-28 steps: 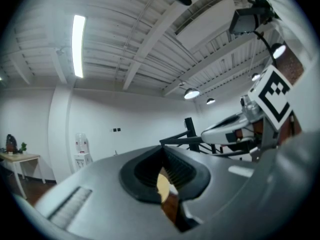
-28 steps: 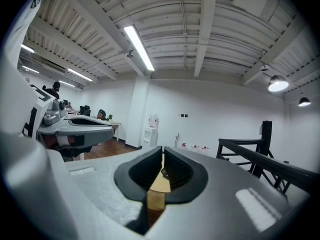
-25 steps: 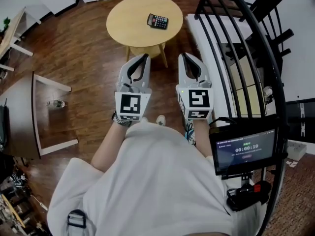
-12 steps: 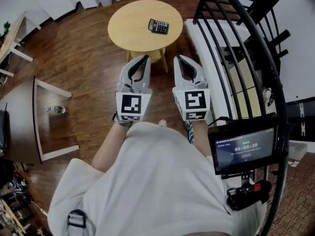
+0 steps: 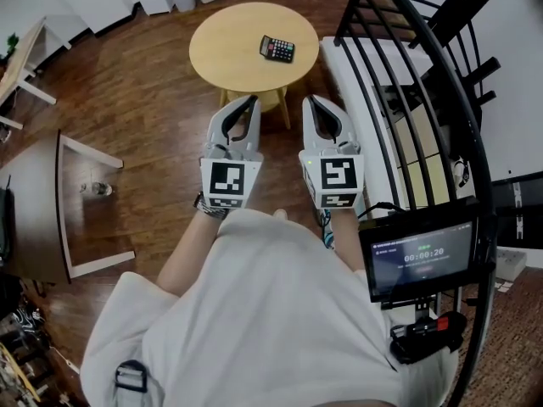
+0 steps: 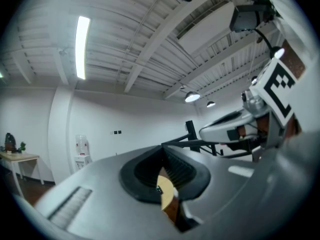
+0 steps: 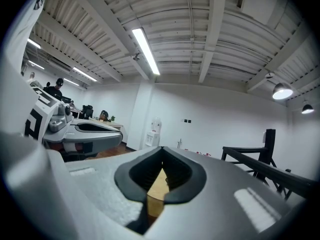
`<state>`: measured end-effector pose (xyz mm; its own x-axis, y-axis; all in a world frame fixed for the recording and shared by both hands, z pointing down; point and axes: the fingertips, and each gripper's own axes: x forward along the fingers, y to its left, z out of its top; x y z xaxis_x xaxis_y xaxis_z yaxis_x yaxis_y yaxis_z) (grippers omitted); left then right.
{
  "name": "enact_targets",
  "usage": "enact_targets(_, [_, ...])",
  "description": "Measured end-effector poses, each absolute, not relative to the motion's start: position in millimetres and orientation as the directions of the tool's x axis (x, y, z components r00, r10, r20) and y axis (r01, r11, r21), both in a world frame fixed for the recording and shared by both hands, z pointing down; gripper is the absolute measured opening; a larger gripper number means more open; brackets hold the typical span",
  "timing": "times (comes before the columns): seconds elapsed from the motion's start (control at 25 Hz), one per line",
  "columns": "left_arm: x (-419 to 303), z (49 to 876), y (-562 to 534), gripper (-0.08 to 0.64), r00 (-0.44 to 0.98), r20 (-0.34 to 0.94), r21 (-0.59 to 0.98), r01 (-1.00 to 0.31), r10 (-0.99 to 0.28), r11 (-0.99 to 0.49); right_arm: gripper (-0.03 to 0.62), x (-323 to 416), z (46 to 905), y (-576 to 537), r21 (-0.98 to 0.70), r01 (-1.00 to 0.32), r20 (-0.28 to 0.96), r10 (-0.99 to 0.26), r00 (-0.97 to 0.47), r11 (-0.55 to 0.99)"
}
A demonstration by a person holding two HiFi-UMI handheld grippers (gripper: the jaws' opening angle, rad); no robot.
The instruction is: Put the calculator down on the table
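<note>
A black calculator (image 5: 277, 49) lies flat on the round wooden table (image 5: 229, 49), right of its middle, with nothing touching it. In the head view both grippers are held side by side close to the person's body, well short of the table. My left gripper (image 5: 251, 100) is shut and holds nothing. My right gripper (image 5: 309, 100) is shut too, also with nothing in it. In the left gripper view the jaws of the left gripper (image 6: 162, 151) meet, and a sliver of the table (image 6: 169, 196) shows below them. The right gripper view shows the right gripper (image 7: 162, 154) the same way.
A black stair railing (image 5: 407, 83) curves along the right side, over a white ledge (image 5: 356, 66). A dark desk (image 5: 34, 202) stands at the left with a small bottle (image 5: 95, 188) on the wooden floor beside it. A timer screen (image 5: 422, 257) hangs at the person's right.
The right gripper has drifted slightly toward the left one. Both stay shut. The calculator has not moved on the table; the head view has shifted a little.
</note>
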<state>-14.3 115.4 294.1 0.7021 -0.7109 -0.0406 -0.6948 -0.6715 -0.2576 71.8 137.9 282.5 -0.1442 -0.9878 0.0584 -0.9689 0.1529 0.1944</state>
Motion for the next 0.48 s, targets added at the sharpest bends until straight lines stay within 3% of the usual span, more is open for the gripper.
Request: enact_targets(0.48, [-20.3, 300.6, 104.6, 0.006, 0.71, -0.031, -0.221, -0.691, -0.704, -0.688, 0.002, 63.0, 283.6, 133.4, 0.199, -0.97, 0.058, -0.99, -0.132, 0.141])
